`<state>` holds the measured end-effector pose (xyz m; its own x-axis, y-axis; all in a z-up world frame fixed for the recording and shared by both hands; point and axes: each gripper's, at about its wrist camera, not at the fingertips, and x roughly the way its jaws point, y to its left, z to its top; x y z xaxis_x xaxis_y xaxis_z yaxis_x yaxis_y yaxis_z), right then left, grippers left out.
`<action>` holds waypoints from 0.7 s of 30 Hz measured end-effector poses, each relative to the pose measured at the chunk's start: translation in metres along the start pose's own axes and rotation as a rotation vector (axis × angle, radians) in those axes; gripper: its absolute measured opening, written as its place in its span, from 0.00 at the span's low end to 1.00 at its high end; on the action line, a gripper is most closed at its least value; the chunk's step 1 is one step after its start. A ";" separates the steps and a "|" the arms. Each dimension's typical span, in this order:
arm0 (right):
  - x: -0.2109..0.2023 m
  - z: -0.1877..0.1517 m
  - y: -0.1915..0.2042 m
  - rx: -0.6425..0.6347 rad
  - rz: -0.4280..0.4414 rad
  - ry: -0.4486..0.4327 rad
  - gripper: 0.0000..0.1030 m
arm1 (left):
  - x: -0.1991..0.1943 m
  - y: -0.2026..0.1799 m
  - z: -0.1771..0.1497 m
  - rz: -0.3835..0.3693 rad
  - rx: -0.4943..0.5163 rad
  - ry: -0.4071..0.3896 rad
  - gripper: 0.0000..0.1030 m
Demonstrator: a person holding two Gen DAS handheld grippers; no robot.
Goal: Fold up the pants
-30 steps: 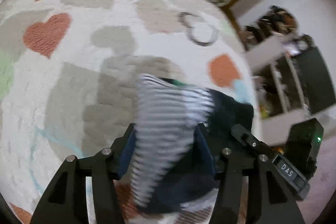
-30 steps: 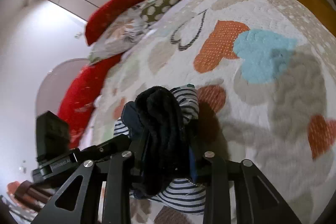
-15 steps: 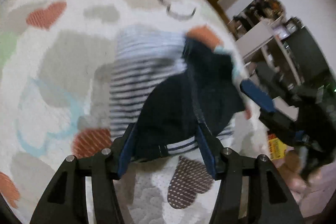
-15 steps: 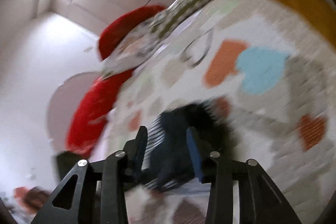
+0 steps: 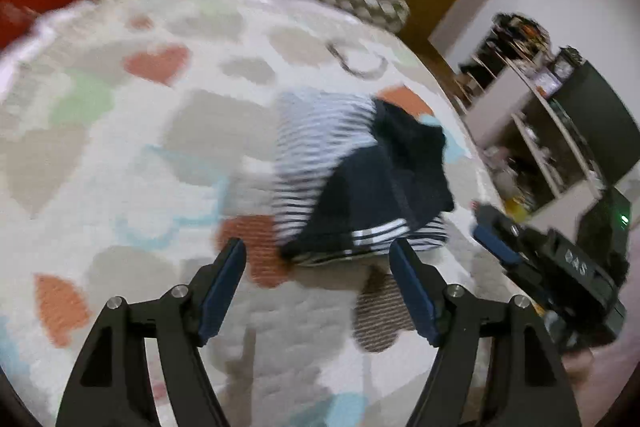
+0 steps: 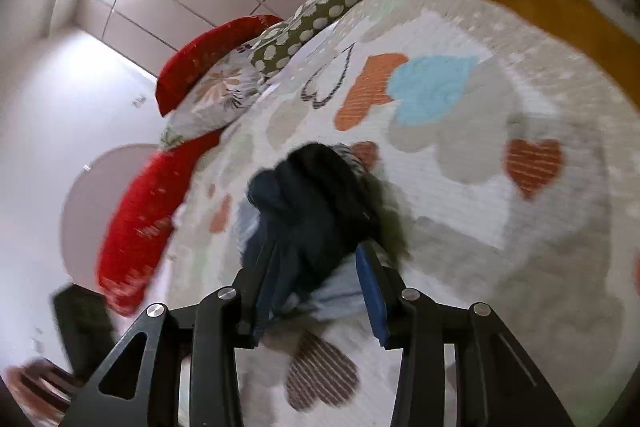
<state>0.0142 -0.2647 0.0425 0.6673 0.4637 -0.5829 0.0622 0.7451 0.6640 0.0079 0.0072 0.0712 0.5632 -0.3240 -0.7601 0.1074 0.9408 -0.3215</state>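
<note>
Both claws apart; pants [image 5: 360, 183] stripes left-view only.

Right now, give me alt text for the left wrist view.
Open left hand-held gripper hovers just short of bundled navy and striped pants lying on a heart-patterned bedspread. The right hand-held gripper shows at the right edge.

left hand-held gripper [image 5: 316, 267]: jaws apart, empty | pants [image 5: 360, 183]: bundled on quilt [image 5: 120, 167]
</note>
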 end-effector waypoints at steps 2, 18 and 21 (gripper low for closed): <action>-0.010 -0.013 0.002 -0.031 -0.037 -0.017 0.42 | -0.020 0.002 -0.007 0.070 0.013 -0.081 0.76; -0.024 -0.068 0.027 -0.117 -0.154 0.004 0.50 | -0.109 0.006 -0.030 0.229 0.045 -0.312 0.95; -0.024 -0.068 0.030 -0.139 -0.176 -0.001 0.54 | -0.080 0.012 -0.029 0.137 0.017 -0.182 0.95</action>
<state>-0.0504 -0.2210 0.0449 0.6557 0.3206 -0.6836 0.0746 0.8734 0.4812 -0.0599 0.0419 0.1118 0.7119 -0.1715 -0.6811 0.0325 0.9767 -0.2119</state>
